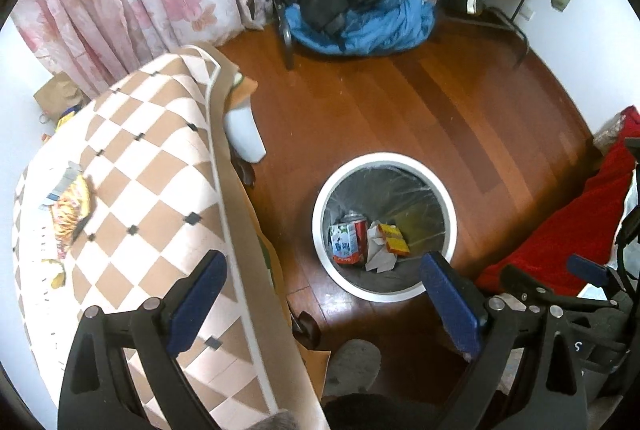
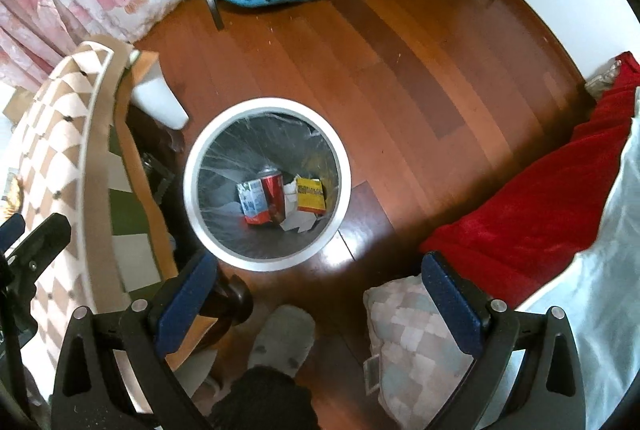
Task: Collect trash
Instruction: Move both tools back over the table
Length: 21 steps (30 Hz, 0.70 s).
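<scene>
- Crinkly foil snack wrappers (image 1: 70, 208) lie on the checkered table (image 1: 160, 166), left of the white bin (image 1: 384, 226) standing on the floor.
- They look light, soft and slippery; pinching a flat edge or corner seems safest.
- Left tool (image 1: 320, 302) and right tool (image 2: 320, 298) are both spread wide and empty.
- Bin already holds a can (image 2: 274, 192) and cartons.

left gripper (image 1: 324, 294) spread wide, blue pads (image 1: 198, 300) well apart, holding nothing; right gripper (image 2: 316, 294) likewise wide and bare, aimed downward; slippered foot (image 2: 282, 338) below.
</scene>
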Each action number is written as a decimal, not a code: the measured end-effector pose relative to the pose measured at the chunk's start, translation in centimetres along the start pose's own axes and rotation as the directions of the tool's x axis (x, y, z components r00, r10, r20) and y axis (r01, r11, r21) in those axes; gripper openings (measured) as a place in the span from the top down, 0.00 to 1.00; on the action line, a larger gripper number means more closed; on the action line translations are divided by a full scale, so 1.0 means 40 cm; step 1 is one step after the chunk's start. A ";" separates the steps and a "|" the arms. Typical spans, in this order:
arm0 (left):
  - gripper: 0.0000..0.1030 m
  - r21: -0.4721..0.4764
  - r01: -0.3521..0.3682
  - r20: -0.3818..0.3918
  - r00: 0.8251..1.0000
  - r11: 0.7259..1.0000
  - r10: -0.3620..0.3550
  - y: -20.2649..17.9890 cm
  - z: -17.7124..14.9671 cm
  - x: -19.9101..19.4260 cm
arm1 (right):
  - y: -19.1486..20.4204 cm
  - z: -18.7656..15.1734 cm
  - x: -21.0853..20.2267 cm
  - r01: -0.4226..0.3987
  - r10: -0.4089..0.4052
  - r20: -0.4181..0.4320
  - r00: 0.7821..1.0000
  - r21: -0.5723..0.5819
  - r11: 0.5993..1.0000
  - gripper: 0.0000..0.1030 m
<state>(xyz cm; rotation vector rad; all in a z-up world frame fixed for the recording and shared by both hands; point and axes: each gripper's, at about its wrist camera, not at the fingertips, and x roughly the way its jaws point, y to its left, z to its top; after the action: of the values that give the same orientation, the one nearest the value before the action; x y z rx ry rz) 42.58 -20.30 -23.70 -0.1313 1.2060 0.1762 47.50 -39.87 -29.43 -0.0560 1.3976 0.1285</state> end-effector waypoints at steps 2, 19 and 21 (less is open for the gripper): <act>0.04 -0.013 0.006 0.023 1.000 1.000 -0.005 0.013 -0.005 -0.044 | 0.002 -0.008 -0.051 -0.014 0.014 0.024 1.000 0.007 1.000 0.00; 0.04 -0.278 -0.146 0.153 0.969 0.949 0.194 0.483 -0.092 -0.284 | 0.354 -0.068 -0.341 -0.230 0.250 0.151 0.956 -0.140 0.963 0.00; 0.04 -0.329 -0.187 0.120 0.964 0.926 0.237 0.582 -0.129 -0.273 | 0.438 -0.075 -0.333 -0.249 0.274 0.132 0.953 -0.178 0.952 0.00</act>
<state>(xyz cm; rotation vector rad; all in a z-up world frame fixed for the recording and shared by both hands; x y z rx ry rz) 29.29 0.76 -15.45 -0.2608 1.0251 0.5618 40.17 -23.59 -16.21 0.0077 1.2309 0.4584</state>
